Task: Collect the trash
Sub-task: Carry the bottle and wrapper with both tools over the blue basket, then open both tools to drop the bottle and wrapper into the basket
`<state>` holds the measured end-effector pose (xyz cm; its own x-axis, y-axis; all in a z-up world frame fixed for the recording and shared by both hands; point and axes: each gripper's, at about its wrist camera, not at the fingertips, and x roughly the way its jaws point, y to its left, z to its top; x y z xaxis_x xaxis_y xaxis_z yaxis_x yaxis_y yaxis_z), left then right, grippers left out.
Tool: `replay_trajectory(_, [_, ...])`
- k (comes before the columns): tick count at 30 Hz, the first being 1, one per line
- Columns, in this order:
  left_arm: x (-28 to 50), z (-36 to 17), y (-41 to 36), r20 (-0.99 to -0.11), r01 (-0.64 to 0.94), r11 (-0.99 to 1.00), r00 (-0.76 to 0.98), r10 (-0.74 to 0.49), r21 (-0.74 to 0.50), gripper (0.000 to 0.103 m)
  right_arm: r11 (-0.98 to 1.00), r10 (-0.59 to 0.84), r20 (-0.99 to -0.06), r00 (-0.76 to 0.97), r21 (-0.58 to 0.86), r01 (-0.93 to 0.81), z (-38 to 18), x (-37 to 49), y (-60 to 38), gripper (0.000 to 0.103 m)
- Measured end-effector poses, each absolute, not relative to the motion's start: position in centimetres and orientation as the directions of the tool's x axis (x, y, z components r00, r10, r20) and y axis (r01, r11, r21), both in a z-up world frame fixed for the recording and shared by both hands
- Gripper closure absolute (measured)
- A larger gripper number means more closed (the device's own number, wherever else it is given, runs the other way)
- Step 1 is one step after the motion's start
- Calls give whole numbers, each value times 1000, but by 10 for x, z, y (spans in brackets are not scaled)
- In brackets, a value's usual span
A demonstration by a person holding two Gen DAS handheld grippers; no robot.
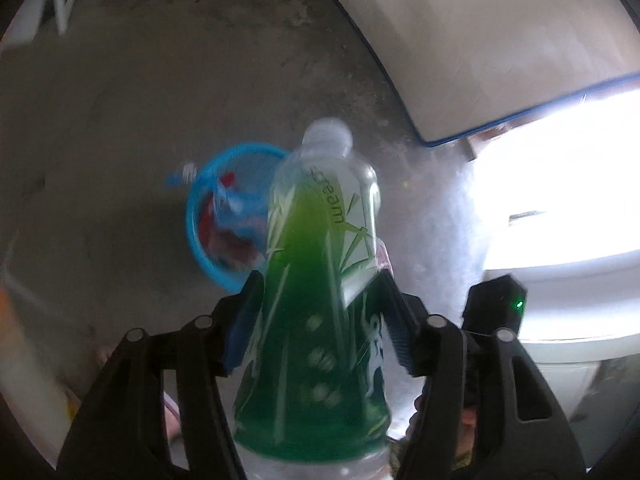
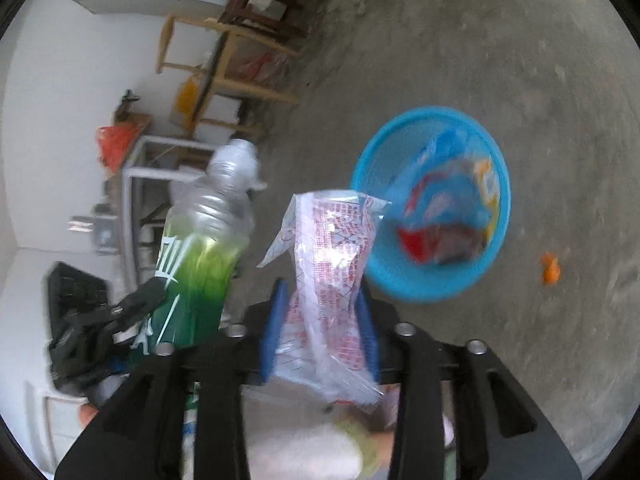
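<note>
My left gripper (image 1: 320, 292) is shut on a clear plastic bottle with a green label (image 1: 320, 280), cap pointing away; the bottle and gripper also show in the right wrist view (image 2: 200, 248) at the left. My right gripper (image 2: 324, 312) is shut on a crumpled clear wrapper with red print (image 2: 332, 264). A blue round basket (image 2: 496, 184) stands on the concrete floor ahead and to the right of the wrapper, holding several wrappers and a bottle. In the left wrist view the basket (image 1: 200, 236) lies just behind and left of the held bottle.
A small orange scrap (image 2: 551, 268) lies on the floor right of the basket. Wooden shelves (image 2: 236, 64) and a white metal frame (image 2: 160, 168) stand along the white wall. A pale mat with a blue edge (image 1: 480, 48) lies at the upper right.
</note>
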<state>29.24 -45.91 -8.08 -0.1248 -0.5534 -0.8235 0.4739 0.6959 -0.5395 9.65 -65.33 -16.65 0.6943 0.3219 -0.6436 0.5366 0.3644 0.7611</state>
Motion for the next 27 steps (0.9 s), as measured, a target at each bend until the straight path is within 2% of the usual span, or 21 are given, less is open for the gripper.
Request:
replay_trajectory(1, [298, -84, -462, -833, 473, 710, -100, -544, -521, 29, 379, 299, -670, 680, 737, 560, -182, 111, -664, 41])
replay_trajectory(2, [304, -87, -463, -842, 464, 731, -67, -535, -501, 26, 379, 294, -677, 675, 731, 568, -193, 118, -670, 38])
replay_trajectory(6, [311, -95, -443, -834, 416, 743, -71, -548, -524, 26, 384, 253, -797, 548, 603, 699, -254, 136, -681, 36])
replay_trajectory(10, [301, -83, -406, -834, 428, 743, -51, -549, -515, 26, 432, 227, -823, 520, 564, 704, -264, 133, -670, 36])
replay_trajectory(16, [287, -40, -334, -791, 423, 722, 18, -612, -548, 26, 504, 165, -850, 500, 509, 698, -244, 119, -659, 36])
replay_trajectory(20, [268, -7, -293, -755, 452, 704, 95, -649, -548, 26, 535, 138, -831, 538, 520, 666, -211, 92, -649, 36])
replay_trajectory(24, [228, 15, -229, -740, 518, 705, 186, -646, -485, 22, 597, 138, -805, 577, 532, 600, -168, 68, -624, 35])
replay_trajectory(27, [203, 13, -192, -767, 538, 738, 238, -597, -408, 22, 650, 148, -785, 601, 536, 539, -138, 55, -604, 27])
